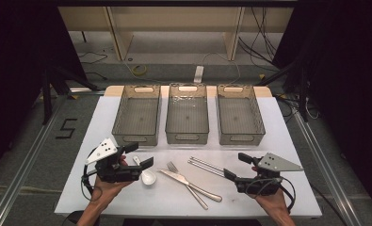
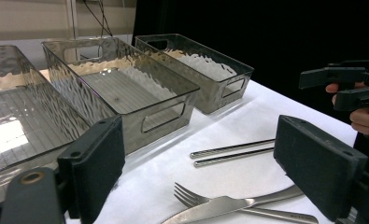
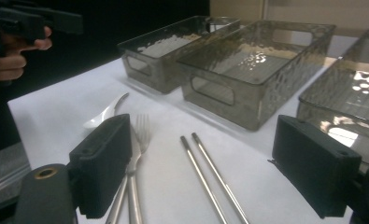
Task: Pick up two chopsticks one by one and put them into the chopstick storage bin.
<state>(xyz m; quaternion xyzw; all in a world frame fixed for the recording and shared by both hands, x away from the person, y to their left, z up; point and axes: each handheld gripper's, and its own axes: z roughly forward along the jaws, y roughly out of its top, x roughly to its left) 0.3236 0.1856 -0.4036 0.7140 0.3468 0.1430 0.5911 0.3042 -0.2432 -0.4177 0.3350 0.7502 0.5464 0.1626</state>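
Cutlery lies along the front of the white table (image 1: 278, 127): a white spoon (image 1: 148, 176), a steel fork (image 1: 180, 174), a knife (image 1: 193, 185) and a pair of metal chopsticks (image 1: 206, 165). My left gripper (image 1: 139, 155) hovers open just left of the spoon, nothing between its jaws. My right gripper (image 1: 237, 166) is open too, right of the chopsticks' near end. In the left gripper view the open left gripper (image 2: 205, 172) faces the fork (image 2: 191, 195), knife (image 2: 210, 209) and chopsticks (image 2: 231, 151). In the right gripper view the open right gripper (image 3: 210, 168) frames the chopsticks (image 3: 209, 175), with the fork (image 3: 140, 129) and spoon (image 3: 105, 114) beyond.
Three clear grey bins stand side by side behind the cutlery: left bin (image 1: 135, 137), middle bin (image 1: 187, 137), right bin (image 1: 240, 138), each with nothing inside. The table's front edge lies just under both hands. Floor cables and wooden table legs show behind.
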